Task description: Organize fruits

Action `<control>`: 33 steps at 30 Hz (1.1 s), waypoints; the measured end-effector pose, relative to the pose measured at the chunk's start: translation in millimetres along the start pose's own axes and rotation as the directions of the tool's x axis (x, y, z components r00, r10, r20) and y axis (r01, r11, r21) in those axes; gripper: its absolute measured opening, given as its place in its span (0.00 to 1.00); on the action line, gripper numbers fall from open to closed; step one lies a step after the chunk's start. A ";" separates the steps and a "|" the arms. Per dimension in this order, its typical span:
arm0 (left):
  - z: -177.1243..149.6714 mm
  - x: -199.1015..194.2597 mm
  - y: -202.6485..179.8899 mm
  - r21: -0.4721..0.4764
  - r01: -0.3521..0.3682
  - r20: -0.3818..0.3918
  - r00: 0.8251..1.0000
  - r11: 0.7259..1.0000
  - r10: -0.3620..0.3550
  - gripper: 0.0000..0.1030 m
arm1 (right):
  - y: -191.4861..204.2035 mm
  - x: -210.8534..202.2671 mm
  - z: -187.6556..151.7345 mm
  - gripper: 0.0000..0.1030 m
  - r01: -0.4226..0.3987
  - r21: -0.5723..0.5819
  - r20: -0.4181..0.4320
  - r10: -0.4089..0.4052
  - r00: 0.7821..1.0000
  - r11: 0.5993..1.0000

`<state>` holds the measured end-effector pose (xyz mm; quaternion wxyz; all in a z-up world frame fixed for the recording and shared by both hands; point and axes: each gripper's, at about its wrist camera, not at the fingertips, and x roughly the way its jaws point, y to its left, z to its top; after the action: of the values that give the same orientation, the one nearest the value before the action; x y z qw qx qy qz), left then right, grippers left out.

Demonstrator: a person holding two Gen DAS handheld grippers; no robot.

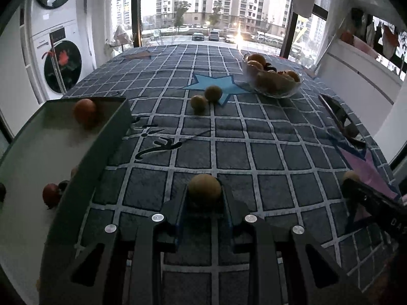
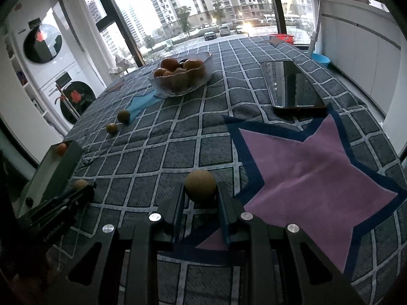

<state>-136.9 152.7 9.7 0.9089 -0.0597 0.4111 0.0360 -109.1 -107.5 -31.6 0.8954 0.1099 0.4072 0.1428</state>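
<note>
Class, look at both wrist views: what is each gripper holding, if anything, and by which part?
The left gripper pinches a small round brown fruit across its sides. The right gripper likewise clamps another round brown fruit by its sides.

The left gripper [image 1: 204,198] and right gripper [image 2: 201,195] each hold a small round fruit between near-closed fingers.

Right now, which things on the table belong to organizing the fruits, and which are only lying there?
For the job:
- left gripper, shut on a brown fruit
- right gripper, shut on another fruit
- two loose fruits
- box with an orange inside
- glass bowl of fruit

Just lying there:
- phone
</note>
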 end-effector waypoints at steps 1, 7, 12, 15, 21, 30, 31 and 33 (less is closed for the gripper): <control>0.1 0.4 -0.7 0.003 -0.003 0.000 1.000 1.000 0.003 0.26 | 0.0 -0.2 -0.1 0.27 0.002 -0.002 0.000 -0.002 1.000 1.000; -0.9 0.5 -2.5 0.020 -0.020 0.003 1.000 1.000 0.019 0.26 | 1.1 -0.1 0.1 0.27 0.012 -0.011 0.000 -0.012 1.000 1.000; -1.3 0.7 -3.5 0.022 -0.022 0.004 1.000 1.000 0.022 0.26 | 1.1 0.1 0.1 0.27 0.012 -0.011 0.000 -0.012 1.000 1.000; -1.6 0.8 -3.8 0.022 -0.023 0.004 1.000 0.999 0.023 0.26 | 0.9 0.0 0.1 0.27 0.012 -0.011 0.000 -0.012 1.000 1.000; -1.6 0.7 -4.1 0.022 -0.023 0.005 1.000 0.999 0.023 0.26 | 0.9 0.0 0.2 0.27 0.012 -0.011 0.000 -0.012 1.000 1.000; -1.7 0.7 -4.2 0.024 -0.024 0.005 1.000 0.999 0.024 0.26 | 0.9 0.0 0.1 0.27 0.012 -0.011 0.000 -0.012 1.000 1.000; -1.7 0.6 -4.1 0.024 -0.023 0.005 1.000 0.999 0.023 0.26 | 0.9 0.1 0.1 0.27 0.012 -0.011 0.000 -0.012 1.000 1.000; -1.8 0.6 -4.2 0.024 -0.023 0.005 1.000 0.999 0.023 0.26 | 0.8 0.1 0.1 0.27 0.012 -0.011 0.000 -0.012 1.000 1.000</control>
<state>-137.4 148.3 8.5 0.9100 -0.0440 0.4101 0.0418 -109.2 -106.7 -31.3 0.8968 0.1025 0.4071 0.1396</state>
